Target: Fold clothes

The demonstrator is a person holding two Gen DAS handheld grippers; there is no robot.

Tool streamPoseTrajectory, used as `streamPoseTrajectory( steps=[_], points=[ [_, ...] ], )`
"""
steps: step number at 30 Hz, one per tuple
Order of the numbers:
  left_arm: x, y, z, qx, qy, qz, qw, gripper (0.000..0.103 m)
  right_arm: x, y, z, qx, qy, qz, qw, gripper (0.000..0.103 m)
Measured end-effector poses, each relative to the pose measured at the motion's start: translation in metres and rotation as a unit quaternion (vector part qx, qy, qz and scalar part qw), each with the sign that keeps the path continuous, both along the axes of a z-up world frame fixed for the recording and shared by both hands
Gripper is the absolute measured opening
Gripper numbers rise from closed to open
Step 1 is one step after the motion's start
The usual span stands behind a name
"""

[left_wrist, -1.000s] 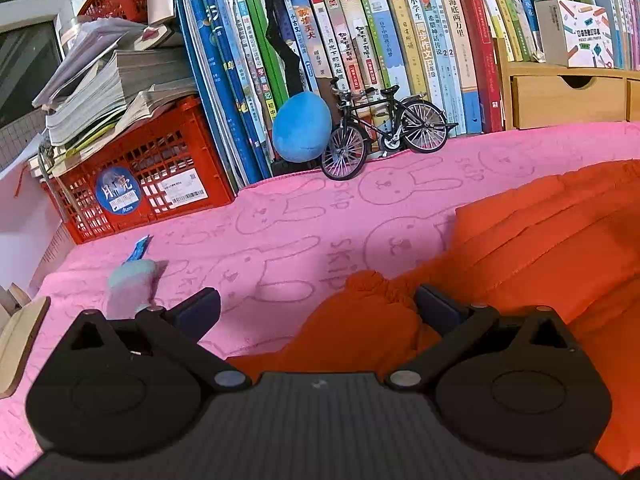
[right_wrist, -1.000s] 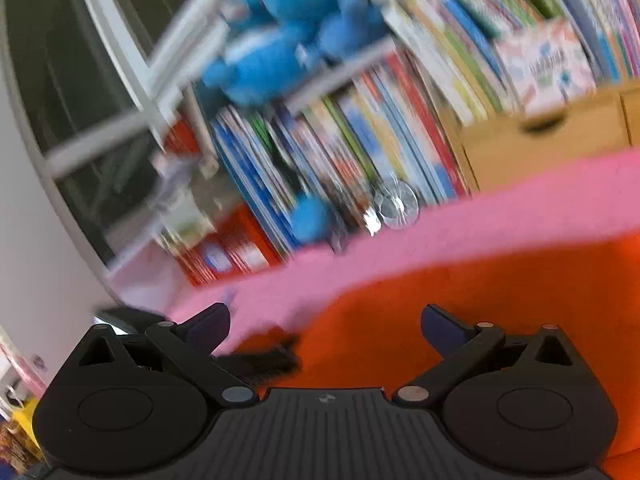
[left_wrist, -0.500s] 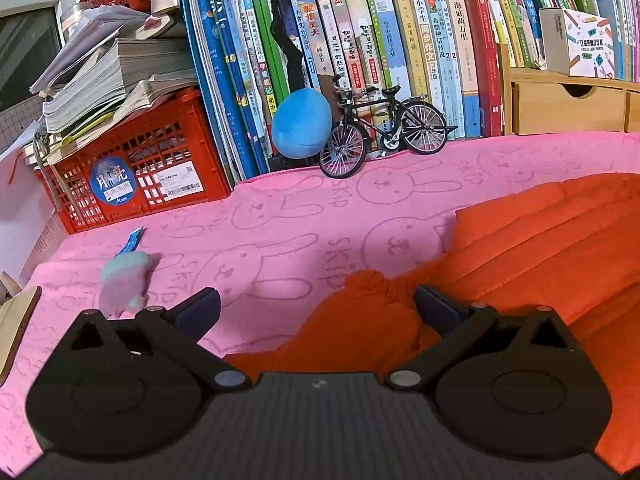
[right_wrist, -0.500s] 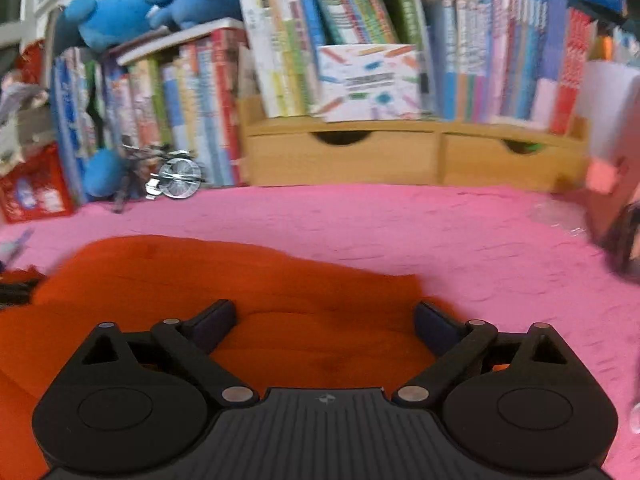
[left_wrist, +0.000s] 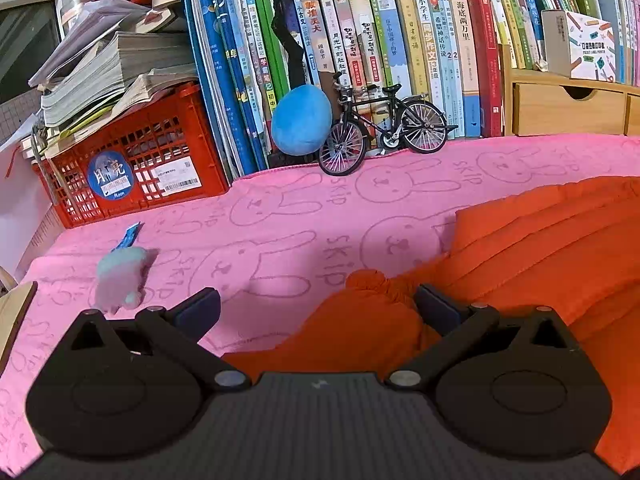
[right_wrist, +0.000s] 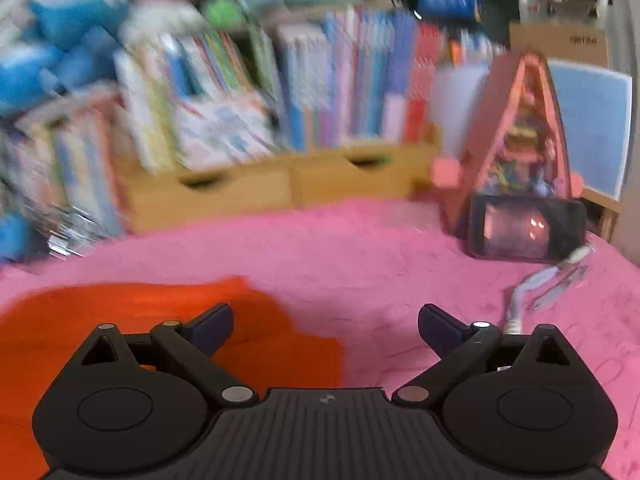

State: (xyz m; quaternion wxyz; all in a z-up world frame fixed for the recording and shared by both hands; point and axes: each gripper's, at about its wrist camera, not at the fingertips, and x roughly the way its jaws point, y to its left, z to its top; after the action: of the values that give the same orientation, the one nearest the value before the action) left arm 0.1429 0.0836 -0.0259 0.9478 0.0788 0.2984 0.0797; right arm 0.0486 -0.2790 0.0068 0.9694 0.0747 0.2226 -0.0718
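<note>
Left gripper [left_wrist: 316, 306]: jaws spread wide, nothing clamped between them; it sits low over the pink cloth.
Orange garment [left_wrist: 532, 256]: lies on the pink rabbit-print blanket [left_wrist: 280, 216]; in the left wrist view it fills the right side, and a bunched end of it pokes up between the left gripper's fingers, nearer the right finger [left_wrist: 434, 308].
Right gripper [right_wrist: 325, 322]: jaws also wide apart, empty.
Garment in the right wrist view [right_wrist: 132, 320]: lies to the lower left, its edge passing under the left finger [right_wrist: 212, 322]; the right finger is over bare blanket [right_wrist: 400, 264].
Toy bicycle [left_wrist: 384, 124]: stands at the blanket's far edge, against the row of books [left_wrist: 400, 48].
Blue plush ball [left_wrist: 301, 120]: just left of the bicycle.
Red crate [left_wrist: 132, 160]: far left, loaded with stacked papers.
Small pale plush toy [left_wrist: 120, 276]: on the blanket, near the left finger.
Phone [right_wrist: 528, 226]: propped at the blanket's far right, a white cable [right_wrist: 520, 300] near it.
Right wrist view: blurred, so details of the shelf are unclear.
</note>
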Motion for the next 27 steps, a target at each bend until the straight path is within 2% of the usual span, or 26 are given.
streamPoseTrajectory(
  steps=[3, 7, 11, 13, 16, 20, 24, 27],
  points=[
    [0.0, 0.002, 0.0, -0.006, 0.0, 0.0, 1.0, 0.103, -0.048, 0.033, 0.006, 0.04, -0.049, 0.061, 0.996, 0.103],
    [0.0, 0.004, 0.0, -0.014, 0.0, 0.0, 0.9999, 0.103, -0.099, 0.08, 0.004, 0.061, -0.077, 0.089, 0.991, 0.103],
    [0.0, 0.005, 0.0, -0.02, -0.001, -0.001, 0.9998, 0.103, -0.126, 0.125, -0.004, 0.079, -0.059, 0.147, 0.984, 0.103],
    [0.0, 0.006, 0.0, -0.023, -0.001, -0.001, 0.9997, 0.103, -0.134, 0.146, -0.006, 0.065, -0.048, 0.173, 0.982, 0.103],
    [0.0, 0.007, 0.0, -0.026, -0.001, -0.001, 0.9997, 0.103, -0.14, 0.176, -0.008, 0.013, -0.032, 0.17, 0.985, 0.101],
    [-0.001, 0.008, 0.0, -0.031, -0.001, -0.001, 0.9995, 0.103, -0.141, 0.195, -0.013, -0.007, -0.004, 0.139, 0.99, 0.098],
    [-0.001, 0.009, 0.0, -0.035, -0.002, -0.001, 0.9994, 0.103, -0.142, 0.203, -0.018, -0.018, 0.007, 0.125, 0.992, 0.086],
    [-0.001, 0.01, -0.001, -0.037, -0.003, -0.001, 0.9993, 0.103, -0.144, 0.207, -0.023, -0.034, -0.002, 0.125, 0.992, 0.079]
  ],
)
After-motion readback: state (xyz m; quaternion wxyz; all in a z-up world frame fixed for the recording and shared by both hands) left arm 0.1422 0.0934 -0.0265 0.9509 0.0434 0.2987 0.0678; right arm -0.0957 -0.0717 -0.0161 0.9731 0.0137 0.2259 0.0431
